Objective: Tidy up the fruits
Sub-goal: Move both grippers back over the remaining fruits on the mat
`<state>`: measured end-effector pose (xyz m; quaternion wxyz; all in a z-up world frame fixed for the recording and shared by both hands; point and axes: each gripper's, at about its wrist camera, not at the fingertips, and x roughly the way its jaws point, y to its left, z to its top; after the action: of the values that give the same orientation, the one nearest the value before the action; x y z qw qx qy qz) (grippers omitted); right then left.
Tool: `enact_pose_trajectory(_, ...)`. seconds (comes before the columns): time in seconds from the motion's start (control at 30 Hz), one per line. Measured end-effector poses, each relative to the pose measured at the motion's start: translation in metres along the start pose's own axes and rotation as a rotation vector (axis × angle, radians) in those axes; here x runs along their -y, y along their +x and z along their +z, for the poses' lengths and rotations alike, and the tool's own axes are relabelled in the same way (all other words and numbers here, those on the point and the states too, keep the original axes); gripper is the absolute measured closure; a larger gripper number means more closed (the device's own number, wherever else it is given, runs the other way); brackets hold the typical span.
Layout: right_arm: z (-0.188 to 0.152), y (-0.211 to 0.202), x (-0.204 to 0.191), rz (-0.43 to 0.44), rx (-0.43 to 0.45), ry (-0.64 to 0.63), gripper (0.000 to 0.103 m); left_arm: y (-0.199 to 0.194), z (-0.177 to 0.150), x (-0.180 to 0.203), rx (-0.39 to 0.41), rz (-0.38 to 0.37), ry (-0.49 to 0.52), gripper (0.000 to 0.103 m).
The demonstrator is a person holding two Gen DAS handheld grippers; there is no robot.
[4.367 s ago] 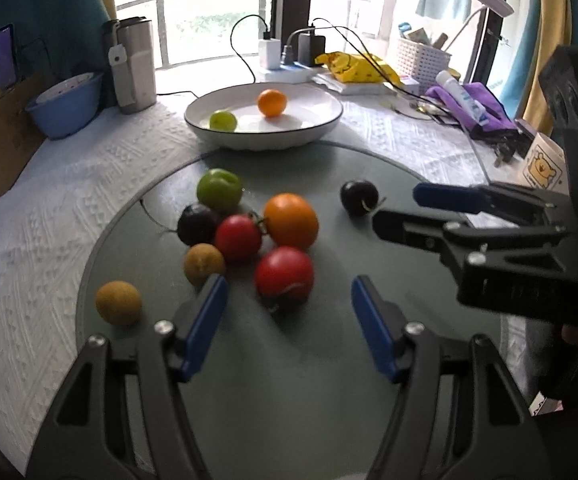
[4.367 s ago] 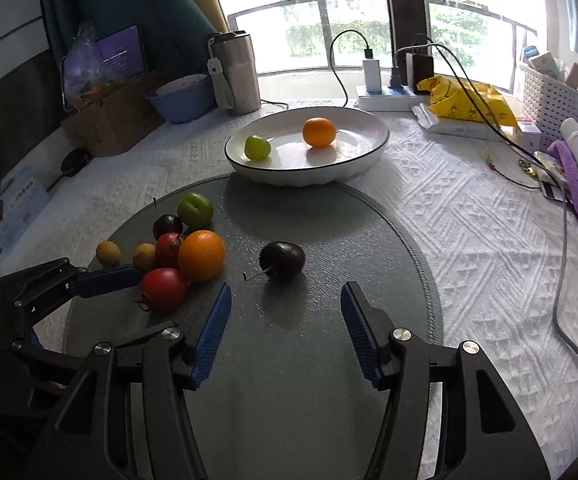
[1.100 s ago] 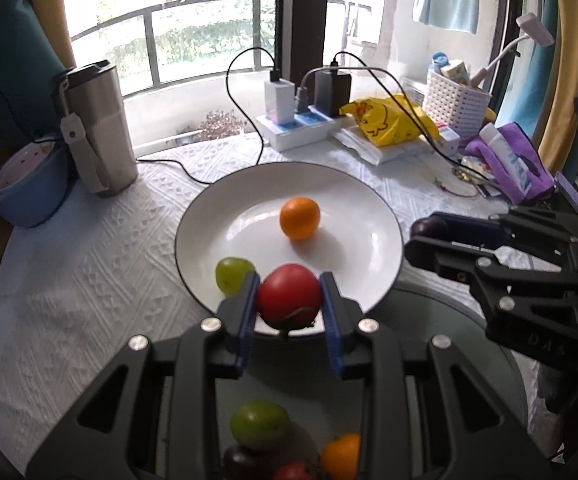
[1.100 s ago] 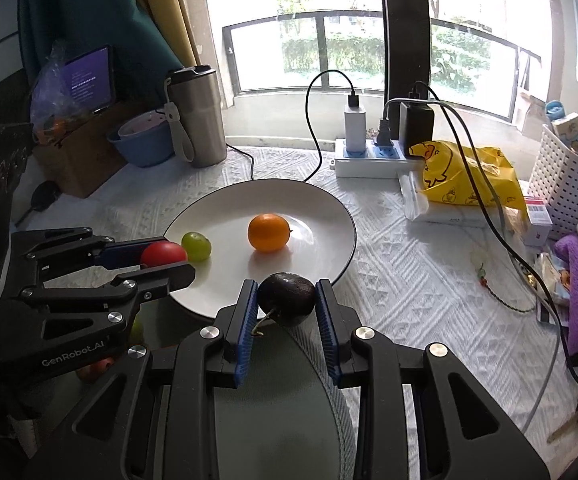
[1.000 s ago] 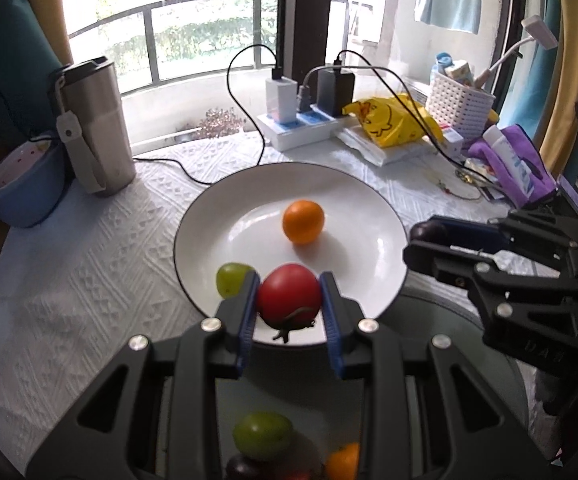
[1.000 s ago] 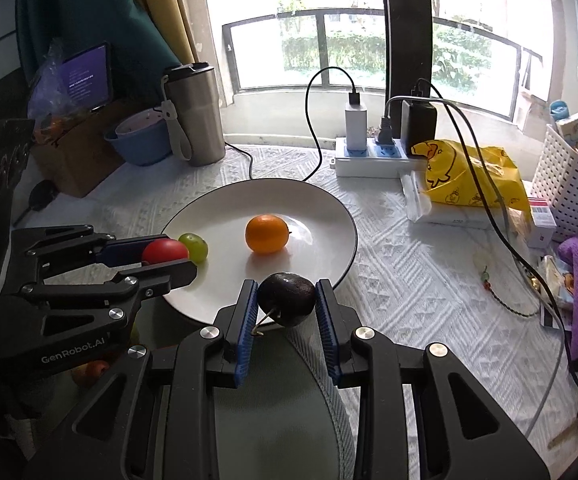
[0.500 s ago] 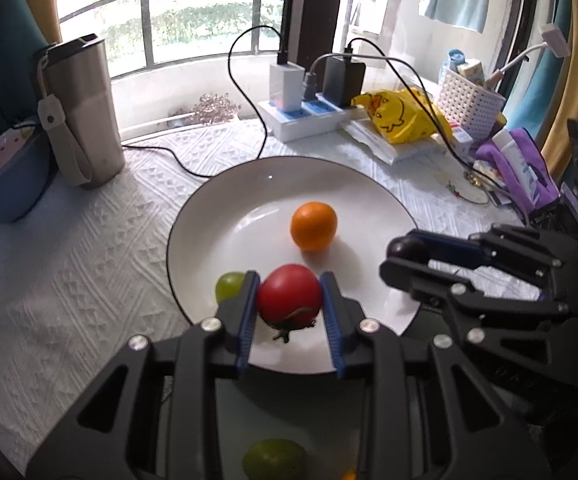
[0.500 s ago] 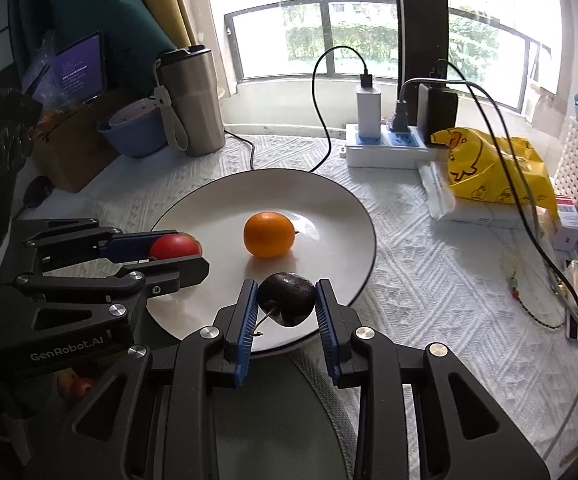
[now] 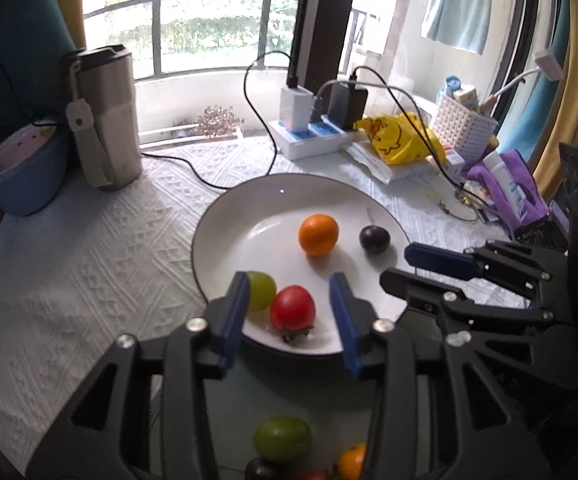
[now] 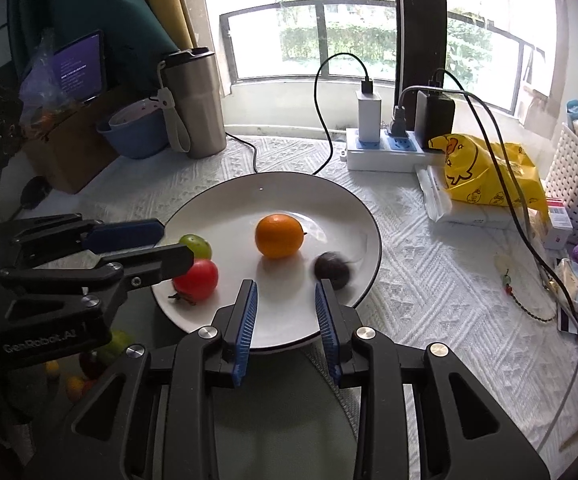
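Observation:
A white plate (image 9: 249, 216) (image 10: 349, 216) holds an orange (image 9: 318, 234) (image 10: 279, 236), a green fruit (image 9: 261, 290) (image 10: 195, 245), a red tomato (image 9: 292, 311) (image 10: 197, 279) and a dark plum (image 9: 374, 239) (image 10: 332, 269). My left gripper (image 9: 289, 316) is open, with the tomato lying on the plate between its blue pads. My right gripper (image 10: 286, 322) is open and empty over the plate's near edge; the plum lies just past its right pad and looks blurred. More fruits (image 9: 283, 438) stay on the dark round mat below.
A steel tumbler (image 9: 105, 116) and a blue bowl (image 9: 21, 176) stand at the back left. A power strip (image 10: 385, 152) with chargers and cables, a yellow bag (image 10: 485, 176), a white basket (image 10: 577, 184) and purple cloth (image 9: 509, 188) crowd the back right.
Both grippers opened over the plate. The tomato dropped from the left gripper onto the plate. The plum left the right gripper and rolled to the plate's right side.

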<state>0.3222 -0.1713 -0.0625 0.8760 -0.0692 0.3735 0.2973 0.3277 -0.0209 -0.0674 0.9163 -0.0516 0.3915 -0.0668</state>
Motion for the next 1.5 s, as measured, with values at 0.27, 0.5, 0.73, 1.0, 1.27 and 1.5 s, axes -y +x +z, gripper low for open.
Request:
enact_pose_trajectory(0.27,-0.006,-0.019,-0.022,-0.005,0.013,-0.017,0.071,-0.03,-0.01,-0.01,0.044,0.008,-0.018,0.058)
enact_pose_trajectory(0.5,-0.012,-0.033,-0.041,-0.016,0.021,-0.026,0.071,-0.054,-0.023,-0.018,0.071,0.008,-0.028,0.058)
enact_pose_trajectory(0.73,-0.023,-0.044,-0.058,-0.026,0.019,-0.037,0.071,-0.075,-0.04,-0.029,0.088,0.012,-0.039,0.057)
enact_pose_trajectory(1.0,-0.042,-0.051,-0.067,-0.032,0.002,-0.024,0.071,-0.086,-0.063,-0.036,0.077,0.013,-0.052,0.057)
enact_pose_trajectory(1.27,-0.057,-0.053,-0.08,-0.025,-0.013,-0.022,0.071,-0.094,-0.09,-0.039,0.055,0.021,-0.057,0.057)
enact_pose_trajectory(1.5,-0.071,-0.052,-0.09,-0.01,-0.023,-0.021,0.07,-0.094,-0.113,-0.043,0.025,0.024,-0.076,0.057)
